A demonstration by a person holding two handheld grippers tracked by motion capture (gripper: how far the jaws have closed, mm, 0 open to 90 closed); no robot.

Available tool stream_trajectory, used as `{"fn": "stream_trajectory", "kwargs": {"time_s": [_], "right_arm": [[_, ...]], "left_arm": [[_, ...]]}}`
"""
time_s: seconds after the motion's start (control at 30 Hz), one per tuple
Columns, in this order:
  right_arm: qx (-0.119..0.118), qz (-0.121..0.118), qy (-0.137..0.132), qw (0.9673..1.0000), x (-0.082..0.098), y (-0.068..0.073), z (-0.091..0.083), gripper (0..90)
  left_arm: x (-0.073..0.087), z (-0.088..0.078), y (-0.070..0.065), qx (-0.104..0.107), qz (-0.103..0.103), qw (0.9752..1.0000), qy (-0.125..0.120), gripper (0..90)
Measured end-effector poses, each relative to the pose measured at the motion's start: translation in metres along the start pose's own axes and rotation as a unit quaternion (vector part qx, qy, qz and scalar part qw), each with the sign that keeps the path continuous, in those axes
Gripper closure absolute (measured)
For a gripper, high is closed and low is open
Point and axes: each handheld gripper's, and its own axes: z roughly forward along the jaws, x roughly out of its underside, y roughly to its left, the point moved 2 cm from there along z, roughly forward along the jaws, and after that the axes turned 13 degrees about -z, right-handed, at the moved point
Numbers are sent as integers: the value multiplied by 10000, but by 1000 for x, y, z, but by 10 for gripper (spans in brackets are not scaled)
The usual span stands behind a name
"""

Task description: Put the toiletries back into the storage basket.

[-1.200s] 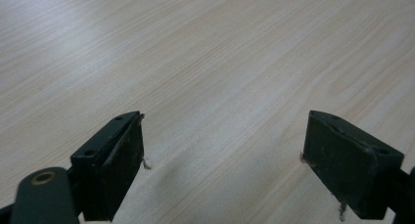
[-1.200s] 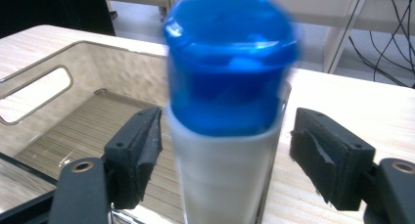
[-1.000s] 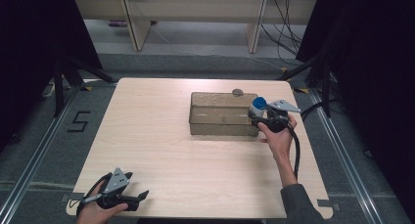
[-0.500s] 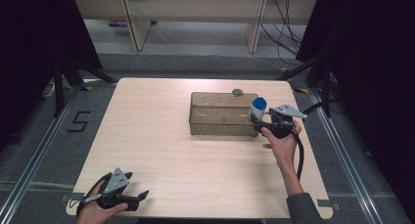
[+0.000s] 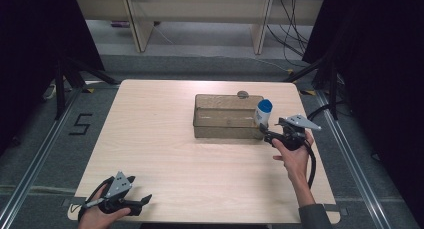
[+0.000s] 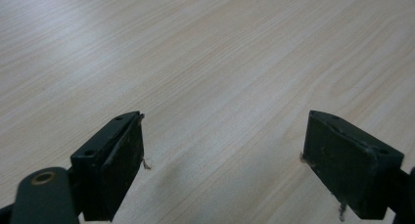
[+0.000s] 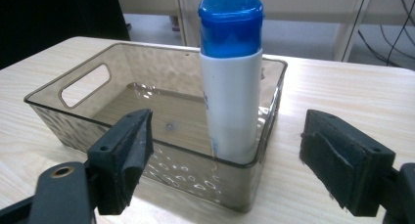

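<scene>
A white bottle with a blue cap (image 5: 263, 114) stands upright inside the right end of a clear smoky plastic bin (image 5: 225, 125) on the wooden table. My right gripper (image 5: 268, 136) sits just right of the bin, open, with its jaws apart from the bottle. In the right gripper view the bottle (image 7: 230, 87) rises behind the bin's near wall (image 7: 195, 182), beyond my right gripper (image 7: 227, 119), and nothing is between the pads. My left gripper (image 5: 142, 201) rests at the table's front left corner, open over bare wood, and its own view shows the left gripper (image 6: 222, 121) with nothing between its jaws.
A small grey round object (image 5: 242, 94) lies on the table just behind the bin. The bin has a handle cut-out (image 7: 83, 84) in its far end. The table edge (image 5: 320, 139) runs close to the right of my right hand. Shelving legs and cables stand beyond the table.
My right gripper has drawn back from the bottle, to the right and toward the person. The bottle stays standing in the bin. The left gripper has not moved.
</scene>
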Motion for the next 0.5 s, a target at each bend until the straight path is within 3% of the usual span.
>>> {"fn": "stream_trajectory", "kwargs": {"time_s": [0.1, 0.2, 0.23, 0.27, 0.3, 0.37, 0.5], "right_arm": [[2, -78, 36, 10000, 3, 2, -4, 208], [-23, 86, 109, 9999, 7, 6, -9, 205], [18, -127, 92, 9999, 8, 4, -10, 202], [10, -4, 110, 9999, 8, 6, -13, 205], [28, -180, 34, 9998, 8, 4, -15, 204], [-19, -53, 90, 9999, 8, 7, -19, 204], [-53, -124, 64, 9999, 12, 8, -25, 203]], "left_arm": [[0, 0, -1, 11, 20, 10000, -14, 148], [0, 0, 0, -31, 39, 10000, -32, 147], [0, -1, 0, -34, 51, 10000, -26, 147], [0, -1, 0, -34, 48, 10000, -28, 147], [0, 0, 0, -33, 48, 10000, -27, 147], [0, 0, 0, -31, 49, 10000, -24, 147], [-1, -1, 0, -33, 49, 10000, -27, 147]]}}
